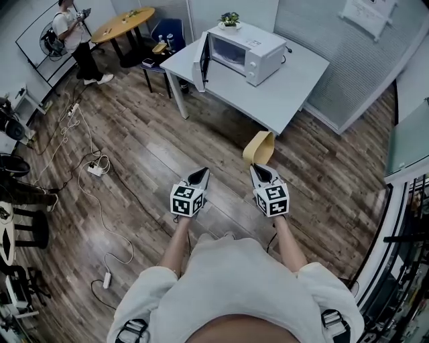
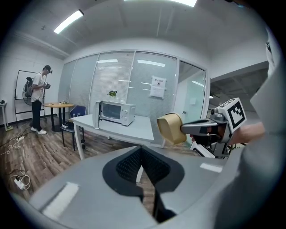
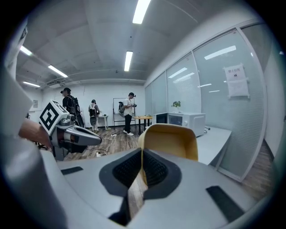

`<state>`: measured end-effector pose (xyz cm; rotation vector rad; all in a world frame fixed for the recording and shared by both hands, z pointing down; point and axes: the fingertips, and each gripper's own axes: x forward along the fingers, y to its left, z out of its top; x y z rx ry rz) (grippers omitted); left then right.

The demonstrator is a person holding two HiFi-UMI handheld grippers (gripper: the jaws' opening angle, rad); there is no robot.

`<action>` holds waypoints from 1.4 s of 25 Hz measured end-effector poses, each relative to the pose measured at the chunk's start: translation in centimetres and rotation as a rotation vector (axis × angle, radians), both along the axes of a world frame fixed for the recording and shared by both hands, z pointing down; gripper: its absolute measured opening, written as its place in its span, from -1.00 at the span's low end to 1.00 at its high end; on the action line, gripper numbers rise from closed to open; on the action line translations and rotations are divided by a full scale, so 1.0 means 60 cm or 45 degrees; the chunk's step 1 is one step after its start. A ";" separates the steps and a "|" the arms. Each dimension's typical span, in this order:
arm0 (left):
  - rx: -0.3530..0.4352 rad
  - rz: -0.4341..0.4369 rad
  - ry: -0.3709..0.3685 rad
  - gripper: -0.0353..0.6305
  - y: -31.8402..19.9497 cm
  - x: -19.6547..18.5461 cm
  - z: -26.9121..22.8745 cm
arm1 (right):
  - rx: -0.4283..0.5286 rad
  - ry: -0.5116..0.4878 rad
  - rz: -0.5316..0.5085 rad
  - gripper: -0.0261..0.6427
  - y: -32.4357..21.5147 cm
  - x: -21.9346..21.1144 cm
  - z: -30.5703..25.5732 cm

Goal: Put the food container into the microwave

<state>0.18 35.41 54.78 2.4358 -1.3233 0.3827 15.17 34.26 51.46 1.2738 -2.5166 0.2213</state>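
A tan paper food container (image 1: 259,147) hangs in the air in front of me, tipped on its side, with my right gripper (image 1: 260,169) shut on its rim. The right gripper view shows the container (image 3: 172,141) pinched by its wall between the pads. The left gripper view catches the same container (image 2: 172,128) off to the right. My left gripper (image 1: 200,175) is shut and holds nothing, level with the right one. The white microwave (image 1: 246,51) stands on a grey table (image 1: 295,80) ahead, its door (image 1: 200,63) swung open to the left.
A small plant (image 1: 230,19) sits on top of the microwave. A person (image 1: 75,37) stands at the far left near a round wooden table (image 1: 123,25). Cables and a power strip (image 1: 95,170) lie on the wood floor to my left. Glass partition walls run behind the table.
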 end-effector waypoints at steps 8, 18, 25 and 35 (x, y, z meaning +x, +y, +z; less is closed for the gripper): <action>-0.010 -0.007 -0.001 -0.86 -0.032 0.013 0.010 | -0.008 0.002 -0.023 -0.86 -0.034 0.004 0.013; -0.012 0.022 0.015 -0.86 -0.139 0.006 0.028 | -0.018 0.027 -0.028 -0.86 -0.122 -0.018 0.032; -0.005 0.056 0.037 -0.86 -0.247 -0.007 0.033 | -0.027 0.048 -0.017 -0.87 -0.215 -0.043 0.044; -0.013 0.107 0.053 -0.86 -0.406 -0.042 0.025 | -0.041 0.063 0.006 -0.86 -0.356 -0.096 0.036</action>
